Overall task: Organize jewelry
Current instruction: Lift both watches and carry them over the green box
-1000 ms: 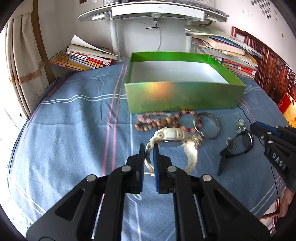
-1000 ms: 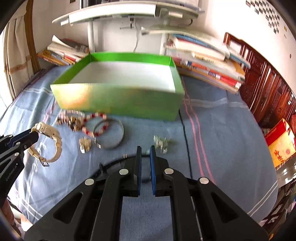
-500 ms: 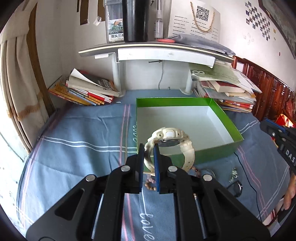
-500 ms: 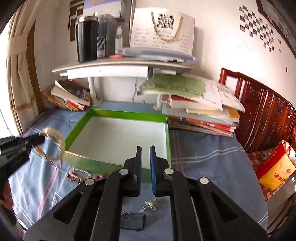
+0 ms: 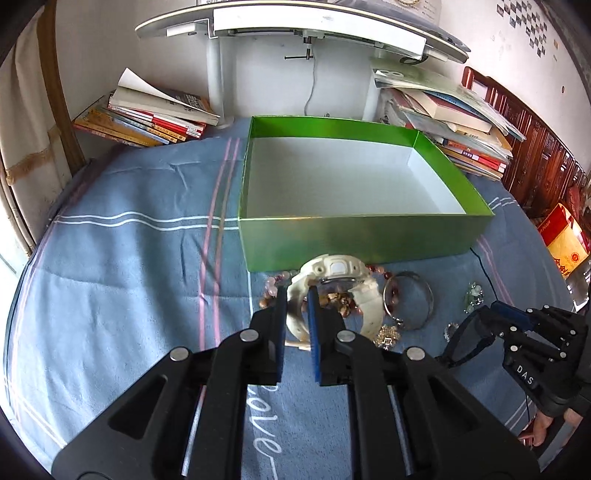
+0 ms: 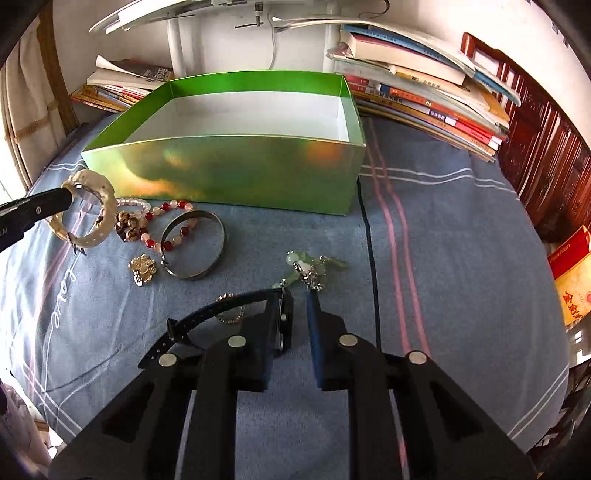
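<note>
Left gripper [image 5: 297, 295] clamping white watch [image 5: 334, 273], right gripper [image 6: 299, 299] opening – black watch [image 6: 221, 314] apparently between jaws, "DAS" label.

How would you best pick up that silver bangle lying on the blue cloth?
Grip the bangle by its thin band on the near side, coming from above, one finger inside the ring, one outside. It lies flat and open, and its far edge overlaps the bead bracelet, so the near arc seems freer.

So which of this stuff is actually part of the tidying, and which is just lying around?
Part of the job:
- green box
- white watch, clamped in the left hand-held gripper
- black watch, at the opening right hand-held gripper
- bead bracelets
- metal bangle
- gold brooch
- green bead pieces

Just lying about:
- book piles
- white shelf
</note>
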{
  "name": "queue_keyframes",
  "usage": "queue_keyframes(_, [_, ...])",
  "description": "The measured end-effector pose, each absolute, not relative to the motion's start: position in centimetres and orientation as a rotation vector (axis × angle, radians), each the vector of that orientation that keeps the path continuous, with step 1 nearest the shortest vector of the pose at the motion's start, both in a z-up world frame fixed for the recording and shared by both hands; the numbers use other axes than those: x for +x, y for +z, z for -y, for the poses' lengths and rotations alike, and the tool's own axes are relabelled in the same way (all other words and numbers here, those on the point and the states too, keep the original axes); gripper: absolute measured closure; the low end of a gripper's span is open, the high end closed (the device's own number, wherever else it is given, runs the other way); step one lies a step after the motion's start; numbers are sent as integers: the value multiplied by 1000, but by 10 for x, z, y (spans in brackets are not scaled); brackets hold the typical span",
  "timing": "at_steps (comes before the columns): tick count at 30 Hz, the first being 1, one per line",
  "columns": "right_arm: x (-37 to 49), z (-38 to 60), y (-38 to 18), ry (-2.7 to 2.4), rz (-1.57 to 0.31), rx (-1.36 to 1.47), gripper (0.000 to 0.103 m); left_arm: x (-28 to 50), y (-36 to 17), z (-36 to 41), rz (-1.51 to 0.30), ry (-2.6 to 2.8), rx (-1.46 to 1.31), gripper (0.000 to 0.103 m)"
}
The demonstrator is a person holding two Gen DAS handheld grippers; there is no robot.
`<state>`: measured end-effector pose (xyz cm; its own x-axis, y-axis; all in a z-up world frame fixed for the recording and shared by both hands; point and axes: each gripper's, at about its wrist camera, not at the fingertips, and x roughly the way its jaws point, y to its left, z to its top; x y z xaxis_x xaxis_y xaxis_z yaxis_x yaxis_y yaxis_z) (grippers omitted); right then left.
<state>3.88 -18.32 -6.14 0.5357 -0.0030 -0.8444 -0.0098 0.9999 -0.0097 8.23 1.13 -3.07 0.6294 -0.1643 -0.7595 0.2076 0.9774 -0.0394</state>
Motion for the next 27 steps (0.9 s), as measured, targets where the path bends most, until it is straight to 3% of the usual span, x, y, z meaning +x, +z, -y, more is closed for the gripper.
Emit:
queue_keyframes(2, [35, 180, -64, 13, -1013, -17, 85, 79, -29, -11, -854, -215, 54, 93])
queue_keyframes(5, [35, 180, -65, 26, -1014, -4, 95, 76, -27, -9, -840, -221, 59, 93])
queue_keyframes(10, [37, 178, -48, 31, -961, 7, 95, 76, -27, -12, -844, -215, 66, 92])
queue_keyframes(12, [38, 179, -48, 30, -962, 5, 95, 76, -30, -16, -848, -206, 74, 83])
queue_keyframes(13, [39, 179, -50, 30, -968, 4, 95, 75, -33, -19, -856, -200, 88, 71])
queue_keyframes(14, [39, 179, -53, 32, -976, 7, 95, 75, -38, -20, -866, -192, 102, 67])
queue_keyframes(17, [39, 180, -64, 33, -1007, 25, 95, 76, -52, -22, -901, -192, 117, 65])
queue_keyframes(19, [39, 180, -67, 30, -1010, 34, 95, 75, -53, -20, -880, -177, 142, 58])
queue_keyframes(27, [36, 181, -67, 22, -1010, 41, 95, 70, -57, -23, -908, -216, 139, 55])
